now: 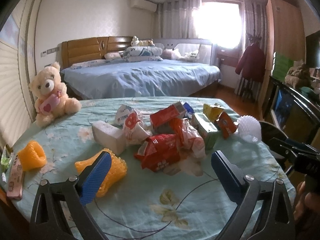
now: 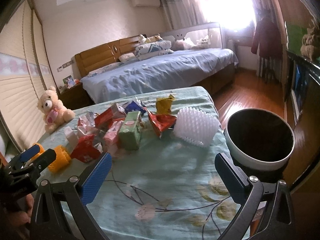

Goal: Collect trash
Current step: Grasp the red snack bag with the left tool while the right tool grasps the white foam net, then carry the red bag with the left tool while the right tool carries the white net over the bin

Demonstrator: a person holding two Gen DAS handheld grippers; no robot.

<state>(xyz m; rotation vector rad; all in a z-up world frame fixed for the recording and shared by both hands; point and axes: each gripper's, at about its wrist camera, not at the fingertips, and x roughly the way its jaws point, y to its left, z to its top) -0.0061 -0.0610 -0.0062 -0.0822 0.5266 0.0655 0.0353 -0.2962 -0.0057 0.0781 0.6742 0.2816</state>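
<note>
Right now both tools hover over the table (image 1: 140, 204), its floral cloth bare beneath them. The left gripper (image 1: 160, 176) has its blue fingers spread wide, holding nothing; the right gripper (image 2: 163, 176) is likewise wide apart and holds nothing. The trash pile (image 1: 170, 132) of crumpled wrappers and small cartons lies mid-table, just beyond the left fingers. A white foam net (image 2: 195, 127) lies beside it, near the bin (image 2: 260, 138), which stands off the table's right edge; its dark inside shows no contents I can make out. Two orange foam nets (image 1: 33, 157) lie left, beside a teddy bear (image 1: 51, 93).
</note>
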